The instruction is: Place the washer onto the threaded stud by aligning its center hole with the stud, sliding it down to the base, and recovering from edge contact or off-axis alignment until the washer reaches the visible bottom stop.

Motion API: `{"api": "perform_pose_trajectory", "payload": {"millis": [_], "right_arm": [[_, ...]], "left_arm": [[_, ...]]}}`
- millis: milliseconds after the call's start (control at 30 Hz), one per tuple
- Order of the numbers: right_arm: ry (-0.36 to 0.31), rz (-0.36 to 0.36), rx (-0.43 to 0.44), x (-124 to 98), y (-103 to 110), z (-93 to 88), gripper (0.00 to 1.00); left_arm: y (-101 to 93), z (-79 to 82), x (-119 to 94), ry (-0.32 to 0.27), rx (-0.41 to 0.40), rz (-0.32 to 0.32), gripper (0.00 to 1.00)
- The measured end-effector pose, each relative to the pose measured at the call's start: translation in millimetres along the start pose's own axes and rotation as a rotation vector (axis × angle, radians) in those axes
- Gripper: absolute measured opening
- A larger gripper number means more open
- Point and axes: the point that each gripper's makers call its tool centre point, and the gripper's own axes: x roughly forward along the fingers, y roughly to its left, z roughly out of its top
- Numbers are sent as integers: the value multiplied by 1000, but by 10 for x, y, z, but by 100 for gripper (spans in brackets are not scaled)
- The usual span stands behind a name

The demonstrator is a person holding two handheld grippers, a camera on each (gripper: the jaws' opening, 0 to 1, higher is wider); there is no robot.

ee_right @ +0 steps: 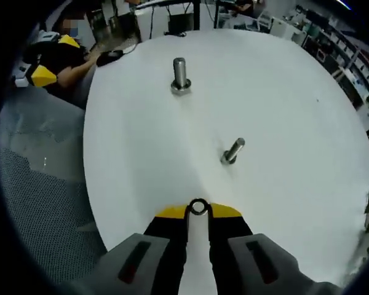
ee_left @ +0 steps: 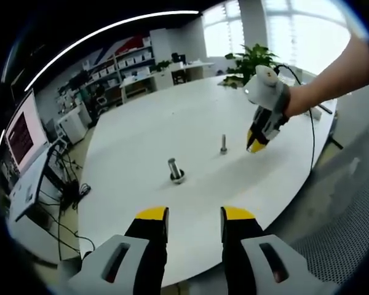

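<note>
My right gripper (ee_right: 198,212) is shut on a small dark washer (ee_right: 198,206), held upright at its yellow fingertips above the white round table (ee_right: 295,98). A small threaded stud (ee_right: 232,151) stands just ahead of the washer, leaning in this view. A larger stud with a nut base (ee_right: 180,77) stands farther off. In the left gripper view, the right gripper (ee_left: 256,145) hangs in a person's hand just right of the small stud (ee_left: 223,144). The larger stud (ee_left: 175,170) is nearer my left gripper (ee_left: 195,215), which is open, holds nothing and hovers at the table's edge (ee_left: 135,264).
A monitor (ee_left: 21,132) on a desk with cables stands left of the table. Shelves and a potted plant (ee_left: 255,58) are beyond its far side. Grey carpet (ee_right: 43,203) lies off the table's edge. My left gripper (ee_right: 40,74) appears far off beyond the rim.
</note>
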Motion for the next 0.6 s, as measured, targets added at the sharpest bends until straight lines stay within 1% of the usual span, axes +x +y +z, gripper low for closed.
{"api": "perform_pose_trajectory", "payload": {"millis": [133, 267, 367, 467, 600], "right_arm": [[-12, -20, -27, -64, -136, 111, 14], [-23, -33, -34, -129, -231, 201, 14], [-30, -45, -55, -163, -302, 292, 14], [-36, -46, -63, -155, -343, 379, 14], [-27, -48, -114, -116, -359, 476, 14]], "left_arm": [[-4, 1, 0, 0, 2, -2, 32], [1, 3, -11, -1, 0, 2, 32], [4, 2, -14, -3, 1, 6, 32], [3, -2, -16, -3, 5, 8, 32], [16, 1, -14, -3, 2, 9, 31]]}}
